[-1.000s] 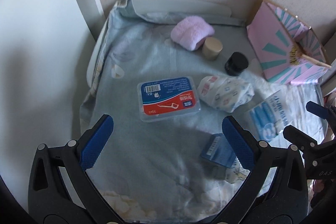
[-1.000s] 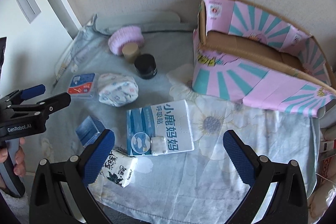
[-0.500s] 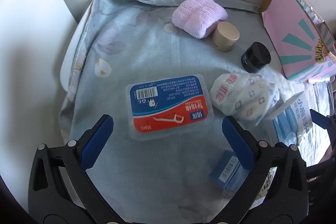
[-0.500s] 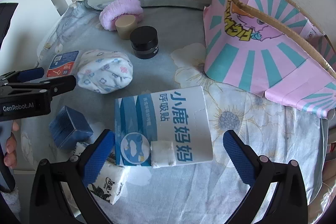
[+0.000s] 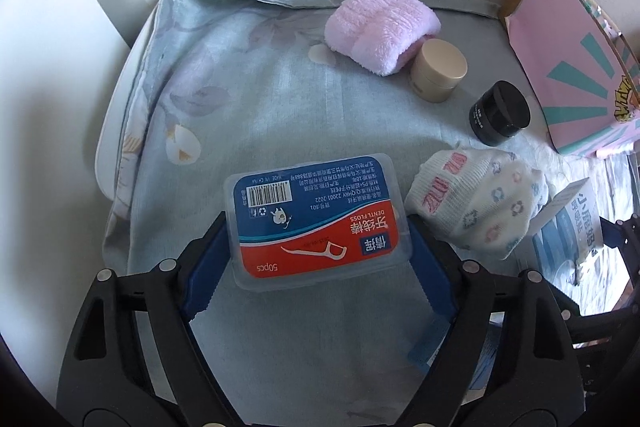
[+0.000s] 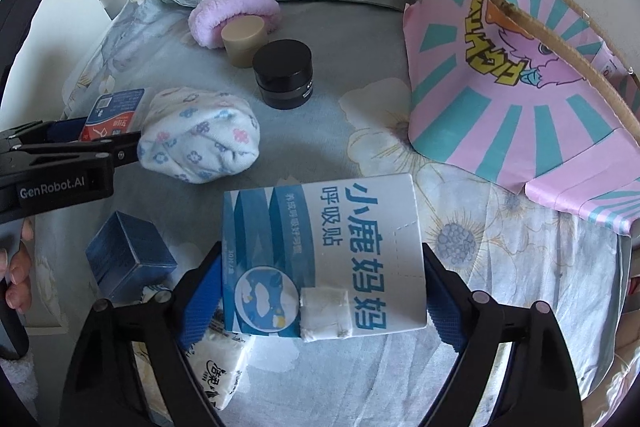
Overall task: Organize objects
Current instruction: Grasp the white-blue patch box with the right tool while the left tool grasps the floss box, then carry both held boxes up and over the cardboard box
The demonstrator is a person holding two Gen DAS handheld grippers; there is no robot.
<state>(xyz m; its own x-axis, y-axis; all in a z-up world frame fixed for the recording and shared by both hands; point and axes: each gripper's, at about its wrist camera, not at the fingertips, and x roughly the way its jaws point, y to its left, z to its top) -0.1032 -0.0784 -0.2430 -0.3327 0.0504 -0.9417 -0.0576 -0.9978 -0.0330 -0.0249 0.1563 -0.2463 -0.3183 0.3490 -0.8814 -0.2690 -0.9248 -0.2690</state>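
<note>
A clear dental floss box (image 5: 316, 219) with a blue and red label lies on the floral cloth (image 5: 260, 99). My left gripper (image 5: 318, 259) straddles it from above. Its jaws are closing, and the blue pads (image 5: 210, 259) sit against the box's two short sides. In the right wrist view a blue and white carton (image 6: 324, 251) with Chinese print lies flat. My right gripper (image 6: 320, 291) is closing on it too, both pads (image 6: 202, 293) touching its long edges. The floss box (image 6: 114, 111) also shows at the left there, between the left gripper's fingers (image 6: 120, 147).
A pink sunburst cardboard box (image 6: 520, 115) stands open at the right. Along the back wall lie a pink towel (image 5: 380, 23), a beige jar (image 5: 438, 69) and a black jar (image 5: 500, 111). A rolled flowered cloth (image 5: 476, 203), a dark blue box (image 6: 128, 259) and a tissue pack (image 6: 218, 371) crowd the grippers.
Both grippers have come down onto the table. The left jaws narrowed around the floss box and the right jaws around the blue and white carton.
</note>
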